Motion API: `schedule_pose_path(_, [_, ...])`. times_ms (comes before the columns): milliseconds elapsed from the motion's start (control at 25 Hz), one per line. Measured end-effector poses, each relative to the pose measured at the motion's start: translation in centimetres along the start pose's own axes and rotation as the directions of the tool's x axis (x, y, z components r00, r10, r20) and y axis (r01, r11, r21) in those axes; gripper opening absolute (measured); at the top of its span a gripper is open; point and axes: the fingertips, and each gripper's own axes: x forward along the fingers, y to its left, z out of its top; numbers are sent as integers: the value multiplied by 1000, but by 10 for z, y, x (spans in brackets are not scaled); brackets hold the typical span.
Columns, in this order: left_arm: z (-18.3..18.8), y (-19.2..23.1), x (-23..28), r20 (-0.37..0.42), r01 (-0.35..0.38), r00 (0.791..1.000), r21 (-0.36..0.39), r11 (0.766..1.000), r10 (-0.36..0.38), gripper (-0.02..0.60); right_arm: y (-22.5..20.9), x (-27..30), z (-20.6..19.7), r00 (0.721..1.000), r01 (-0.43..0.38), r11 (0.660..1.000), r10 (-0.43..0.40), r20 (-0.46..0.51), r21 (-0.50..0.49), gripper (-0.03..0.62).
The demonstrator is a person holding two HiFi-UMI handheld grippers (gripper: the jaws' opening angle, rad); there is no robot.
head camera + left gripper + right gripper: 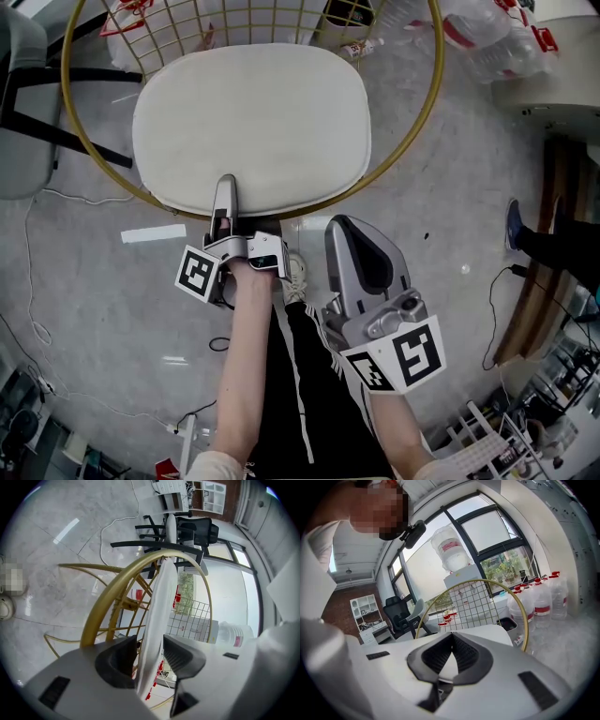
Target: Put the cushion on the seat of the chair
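On my left, the left tongs [225, 187] reach forward to the near edge of the cream, rounded, padded cushion [253, 122]. In the left gripper view the tongs are spread wide. The cushion's thin edge stands between them, but the pads are not pinching it: it lies against one pad and I see a gap at the other.

The cushion lies flat on the seat of the gold wire chair [105, 604], inside its round rim, with its broad face up. In the head view its long axis runs from side to side, across my line of reach. One long edge faces me and the other lies toward the wire back. It looks fairly well centred, and its near edge comes about to the front of the rim.

I judge the placing itself as good as done: the cushion rests on the seat and nothing grips it. What is left is to draw the left tongs back off the edge without dragging it askew.

On my right, the right tongs [339, 225] hang short of the chair, pressed together at the tips with nothing between them.
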Motion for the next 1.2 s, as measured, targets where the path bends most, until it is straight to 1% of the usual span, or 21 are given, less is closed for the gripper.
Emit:
schedule_pose_path(240, [-5,8,-23,-1,-24,1000,-19,1000,24,166,9,-10,-4,1000,-10,1000,10,-9,3,14])
schedule_pose_path(480, [-4,16,-43,-3,-48,999,7,999,48,166,16,-17,-4,1000,-18,1000,18,-11,-2,14])
schedule_pose_path(800, [-1,21,-56,-9,-53,999,-5,999,53,166,19,-24,-14,1000,-10,1000,10,-24,20,14])
schedule_pose_path(960, [1,30,-69,0,-86,996,-13,996,86,166,22,-25,-18,999,-13,1000,14,-33,22,14])
schedule_pose_path(1040, [4,35,-78,6,-107,994,-5,994,107,166,25,-25,-18,999,-17,1000,18,-36,21,14])
schedule_pose_path(1200, [11,33,-88,18,-122,992,55,991,121,166,31,-22,-14,999,-29,999,29,-31,14,14])
